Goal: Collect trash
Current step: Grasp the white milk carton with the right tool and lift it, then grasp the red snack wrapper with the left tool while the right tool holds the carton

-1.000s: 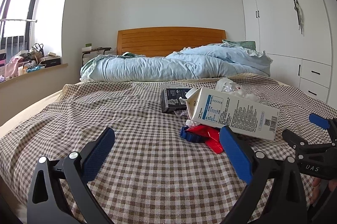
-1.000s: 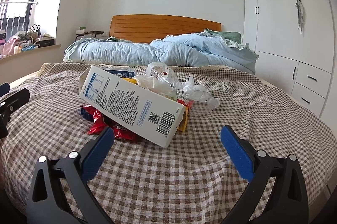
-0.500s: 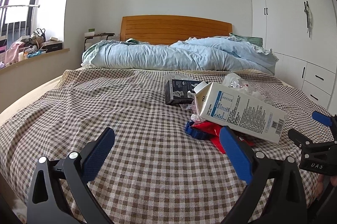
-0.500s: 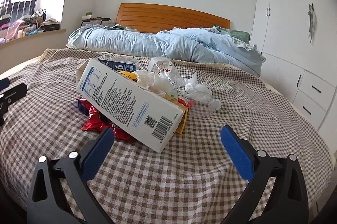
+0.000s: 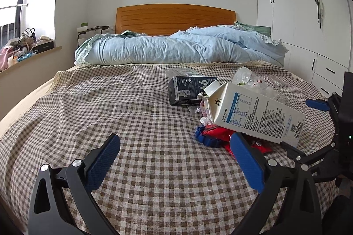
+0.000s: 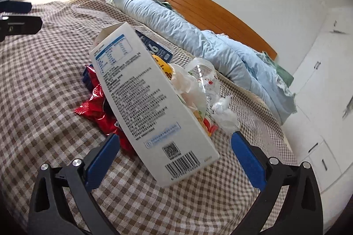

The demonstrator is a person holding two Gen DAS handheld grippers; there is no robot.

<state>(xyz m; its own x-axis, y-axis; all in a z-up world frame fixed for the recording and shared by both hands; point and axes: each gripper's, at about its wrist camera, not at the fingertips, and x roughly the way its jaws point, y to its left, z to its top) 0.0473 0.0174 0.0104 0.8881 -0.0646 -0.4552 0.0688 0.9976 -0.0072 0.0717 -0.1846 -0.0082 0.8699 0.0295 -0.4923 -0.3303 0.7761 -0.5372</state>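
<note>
Your right tool (image 6: 175, 155) is wide open around the bottom of the white milk box (image 6: 152, 107), which lies on a red bag (image 6: 97, 109) on the bed (image 6: 44, 84).

Left hand-held gripper (image 5: 174, 160): jaws spread wide, nothing between the blue pads, level and low. Right hand-held gripper (image 6: 175, 156): jaws also wide apart, empty, rolled to one side; in the left view it sits at far right.

Blue duvet (image 5: 176, 49) bunched before wooden headboard (image 5: 175, 18); perhaps bags on windowsill (image 5: 26, 51)
</note>
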